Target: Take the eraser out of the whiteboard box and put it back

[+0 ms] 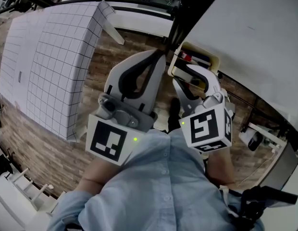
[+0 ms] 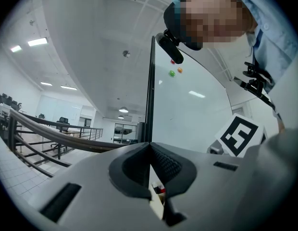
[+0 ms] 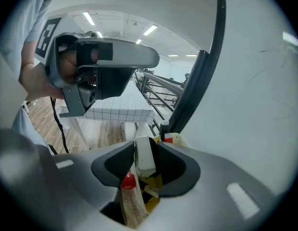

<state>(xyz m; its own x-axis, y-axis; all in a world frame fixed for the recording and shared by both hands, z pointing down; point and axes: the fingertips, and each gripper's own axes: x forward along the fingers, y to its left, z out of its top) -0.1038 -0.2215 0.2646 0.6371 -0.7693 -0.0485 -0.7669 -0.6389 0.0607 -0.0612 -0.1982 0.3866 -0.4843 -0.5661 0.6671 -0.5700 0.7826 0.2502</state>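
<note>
The white eraser [image 3: 144, 158] sits upright between my right gripper's [image 3: 146, 146] jaws, just over the yellowish whiteboard box [image 3: 154, 182]. The jaws stand wide; a thin dark gap shows beside the eraser on the right. A red-capped marker [image 3: 128, 181] lies in the box beside it. In the head view the right gripper [image 1: 190, 76] reaches down at the box [image 1: 209, 57] fixed under the whiteboard [image 1: 254, 32]. My left gripper [image 1: 160, 55] hovers just left of the box, its fingertips meeting with nothing between them, as the left gripper view [image 2: 149, 148] also shows.
A table with a white grid cover [image 1: 48, 57] stands to the left on the wood floor [image 1: 38, 148]. The whiteboard's black post [image 1: 187, 8] rises just behind the box. A metal railing [image 2: 48, 134] runs beyond it.
</note>
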